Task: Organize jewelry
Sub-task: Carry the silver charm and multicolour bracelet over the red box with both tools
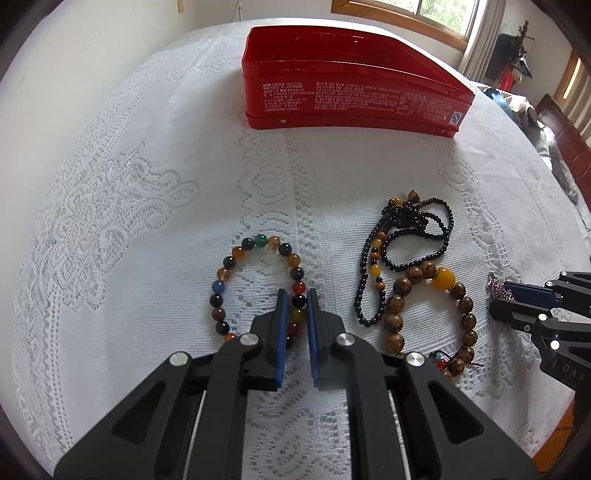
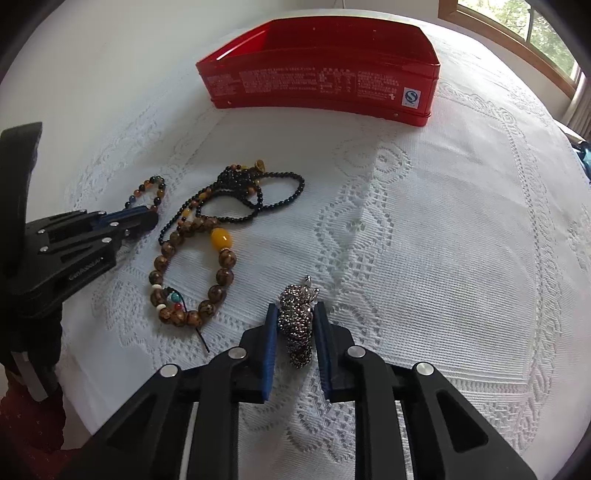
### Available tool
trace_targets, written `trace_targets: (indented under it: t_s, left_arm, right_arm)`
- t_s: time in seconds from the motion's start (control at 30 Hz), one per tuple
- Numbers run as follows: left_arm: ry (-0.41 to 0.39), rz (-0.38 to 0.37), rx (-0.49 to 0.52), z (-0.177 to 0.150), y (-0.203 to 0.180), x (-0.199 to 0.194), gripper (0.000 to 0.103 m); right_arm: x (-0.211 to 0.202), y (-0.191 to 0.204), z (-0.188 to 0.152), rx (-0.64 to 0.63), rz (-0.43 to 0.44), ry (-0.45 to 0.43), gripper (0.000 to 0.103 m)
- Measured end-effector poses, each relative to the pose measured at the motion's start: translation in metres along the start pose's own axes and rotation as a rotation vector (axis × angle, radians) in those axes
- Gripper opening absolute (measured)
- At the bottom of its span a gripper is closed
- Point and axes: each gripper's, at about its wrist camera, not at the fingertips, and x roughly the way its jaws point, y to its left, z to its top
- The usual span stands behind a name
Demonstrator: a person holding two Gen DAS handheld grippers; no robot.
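Observation:
A multicoloured bead bracelet (image 1: 236,273) lies on the lace tablecloth. My left gripper (image 1: 296,299) is shut on its right side, beads pinched between the blue pads. My right gripper (image 2: 295,314) is shut on a sparkly rhinestone piece (image 2: 297,321) resting on the cloth. Between them lie a brown wooden bead bracelet with a yellow bead (image 1: 443,306) and a black bead necklace (image 1: 406,236); both also show in the right wrist view, the bracelet (image 2: 221,275) and necklace (image 2: 258,195). An open red tin box (image 1: 351,96) stands at the back, also in the right wrist view (image 2: 325,88).
The white lace tablecloth (image 1: 147,221) covers a round table. A window (image 1: 424,14) is behind the tin. A dark wooden chair (image 1: 569,140) with clothes stands past the table's right edge.

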Motion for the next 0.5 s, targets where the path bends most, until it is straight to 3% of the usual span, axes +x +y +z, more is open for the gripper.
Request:
trace_targets:
  t_s: [0.27,0.5]
  left_arm:
    - [-0.009,-0.064,-0.038,-0.010,0.012,-0.011,0.006]
    - [-0.086,-0.113,-0.069,-0.014,0.022,-0.042,0.006]
  right_arm:
    - [-0.014,-0.006,-0.007,0.025,0.042,-0.010,0.018]
    - [-0.038,-0.010,-0.005,0.037,0.069,-0.052,0.018]
